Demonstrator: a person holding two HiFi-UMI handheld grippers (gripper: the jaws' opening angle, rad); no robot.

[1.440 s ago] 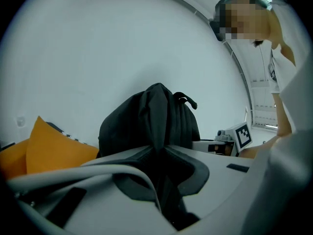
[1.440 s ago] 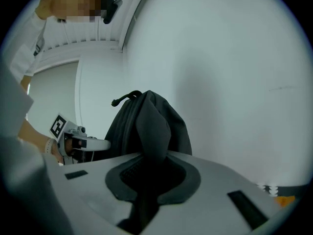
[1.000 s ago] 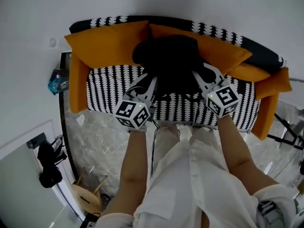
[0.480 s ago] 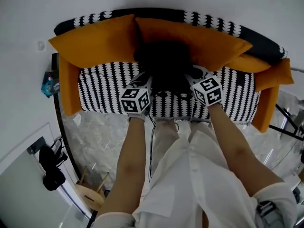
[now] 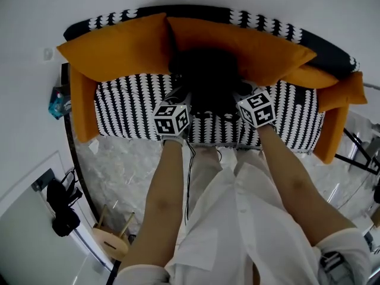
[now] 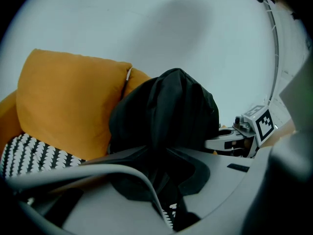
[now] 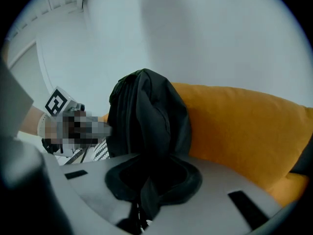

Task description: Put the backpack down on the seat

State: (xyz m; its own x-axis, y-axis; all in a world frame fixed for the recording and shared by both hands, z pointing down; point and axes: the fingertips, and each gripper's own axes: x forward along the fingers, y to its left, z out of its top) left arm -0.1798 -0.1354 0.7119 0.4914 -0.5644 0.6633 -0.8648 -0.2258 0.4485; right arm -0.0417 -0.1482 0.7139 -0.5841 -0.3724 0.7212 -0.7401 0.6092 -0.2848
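Note:
A black backpack (image 5: pixel 208 79) stands upright in the middle of the sofa, against the orange back cushions (image 5: pixel 119 46). Its underside is hidden, so contact with the black-and-white patterned seat (image 5: pixel 127 105) cannot be told. My left gripper (image 5: pixel 181 97) holds its left side and my right gripper (image 5: pixel 245 94) its right side. In the left gripper view the jaws (image 6: pixel 166 180) pinch a fold of black backpack (image 6: pixel 166 111) fabric. Seen from the right gripper, the jaws (image 7: pixel 144 190) likewise clamp black fabric of the backpack (image 7: pixel 146 116).
Orange cushions line the sofa's back and both arms (image 5: pixel 335 123). A white wall rises right behind the sofa. On the marble floor at lower left stand a small wooden stool (image 5: pixel 110 242) and a black object (image 5: pixel 59 209). A thin cable (image 5: pixel 189 177) hangs by my legs.
Both grippers and the backpack have moved forward toward the sofa's back cushions, and the two marker cubes have come closer over the seat. Both grips stayed shut.

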